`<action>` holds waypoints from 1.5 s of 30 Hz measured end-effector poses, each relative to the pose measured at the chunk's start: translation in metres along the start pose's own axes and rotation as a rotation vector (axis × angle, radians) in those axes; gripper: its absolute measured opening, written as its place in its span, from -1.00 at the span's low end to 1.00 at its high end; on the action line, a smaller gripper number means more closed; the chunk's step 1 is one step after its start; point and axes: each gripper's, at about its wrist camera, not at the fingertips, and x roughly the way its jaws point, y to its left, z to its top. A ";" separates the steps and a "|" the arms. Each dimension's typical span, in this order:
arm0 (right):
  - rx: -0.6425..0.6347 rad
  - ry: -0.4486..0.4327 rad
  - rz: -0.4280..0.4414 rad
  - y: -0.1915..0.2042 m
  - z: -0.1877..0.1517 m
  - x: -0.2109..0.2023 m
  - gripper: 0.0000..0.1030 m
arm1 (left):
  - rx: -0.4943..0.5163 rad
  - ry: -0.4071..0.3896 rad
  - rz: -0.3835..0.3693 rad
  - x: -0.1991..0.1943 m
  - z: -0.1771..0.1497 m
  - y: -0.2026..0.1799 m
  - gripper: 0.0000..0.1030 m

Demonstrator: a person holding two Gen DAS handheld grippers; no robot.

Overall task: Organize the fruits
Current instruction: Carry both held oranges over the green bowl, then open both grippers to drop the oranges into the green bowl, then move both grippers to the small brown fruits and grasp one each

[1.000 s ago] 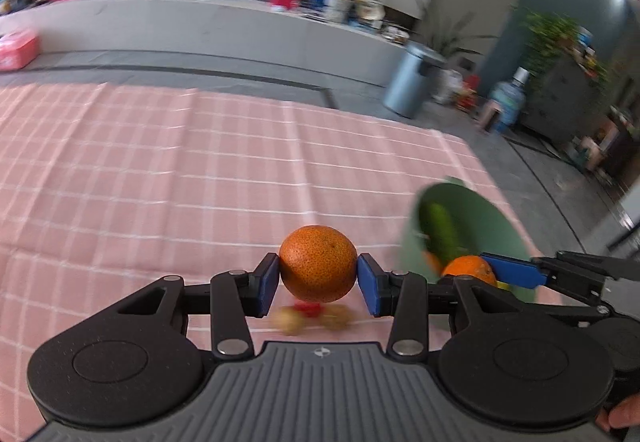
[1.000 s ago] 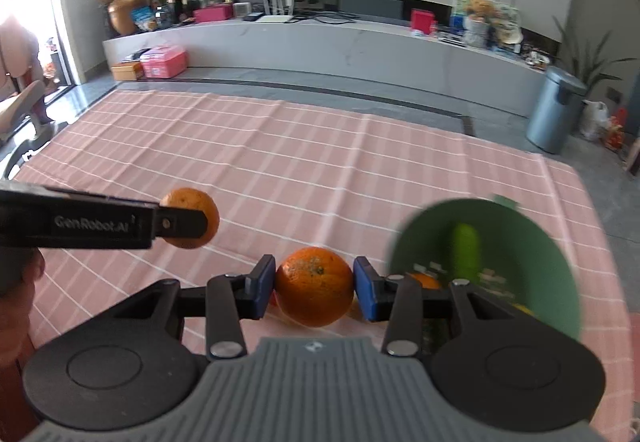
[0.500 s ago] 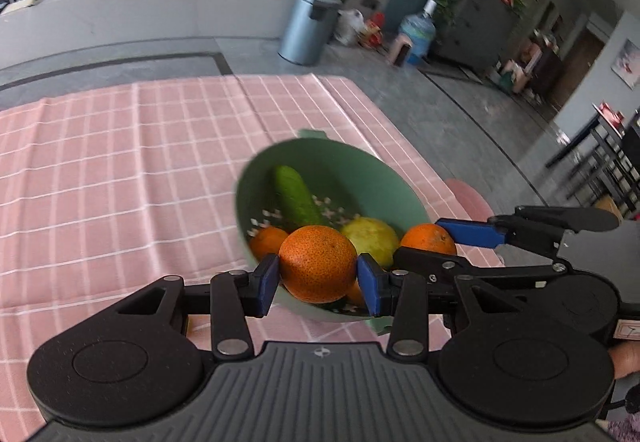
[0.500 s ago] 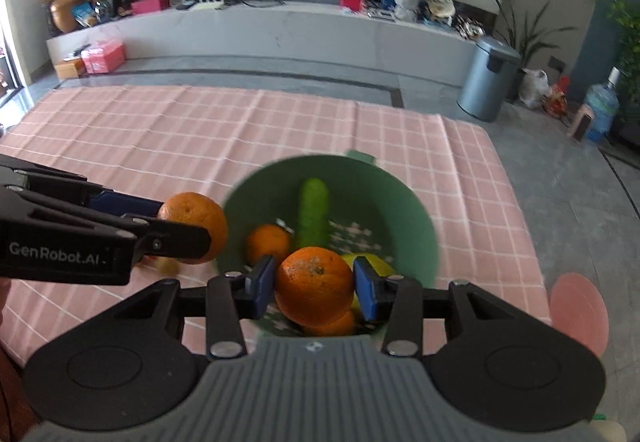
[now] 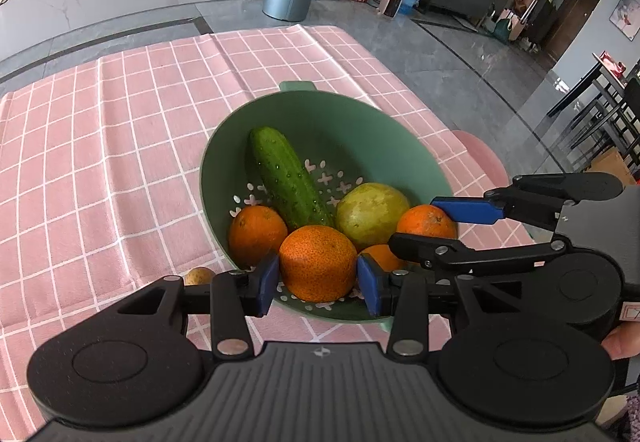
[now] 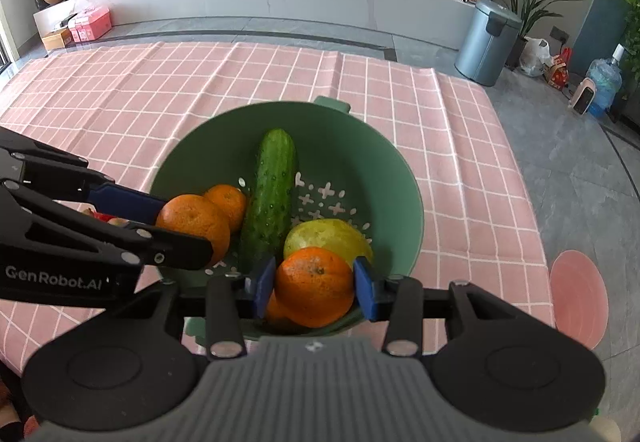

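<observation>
A green colander bowl (image 5: 348, 121) (image 6: 360, 145) sits on the pink checked cloth. It holds a cucumber (image 5: 284, 181) (image 6: 268, 197), a yellow-green pear-like fruit (image 5: 372, 209) (image 6: 328, 238) and oranges (image 5: 256, 230) (image 6: 226, 199). My left gripper (image 5: 318, 282) is shut on an orange (image 5: 318, 262) over the bowl's near left side. My right gripper (image 6: 314, 288) is shut on another orange (image 6: 314, 286) over the bowl's near right side. Each gripper shows in the other's view, the right one (image 5: 436, 226) and the left one (image 6: 188, 226).
A small yellowish fruit (image 5: 199, 276) lies on the cloth (image 5: 120, 161) left of the bowl. A pink round pad (image 6: 578, 300) sits at the table's right edge. A grey bin (image 6: 486, 41) and bottles stand on the floor beyond.
Both grippers, each holding its orange, have moved right and forward from over the cloth to above the bowl. The bowl now fills the middle of both views.
</observation>
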 end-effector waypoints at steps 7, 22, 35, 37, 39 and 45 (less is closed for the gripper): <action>-0.001 0.015 0.000 -0.001 -0.001 0.011 -0.22 | 0.001 0.010 -0.002 0.005 0.002 0.000 -0.06; -0.024 -0.015 -0.028 0.001 0.002 -0.003 0.04 | 0.001 -0.069 0.013 -0.021 0.007 -0.002 0.07; -0.018 -0.136 -0.040 0.039 -0.005 -0.042 0.44 | 0.068 -0.115 0.119 -0.077 -0.015 -0.002 0.07; -0.012 -0.146 -0.042 0.046 -0.009 -0.046 0.45 | 0.065 -0.119 0.129 -0.086 -0.019 0.002 0.07; 0.004 -0.155 -0.039 0.053 -0.013 -0.049 0.45 | 0.055 -0.131 0.147 -0.095 -0.024 0.008 0.07; 0.054 -0.211 -0.044 0.076 -0.028 -0.060 0.46 | 0.043 -0.172 0.178 -0.119 -0.043 0.025 0.07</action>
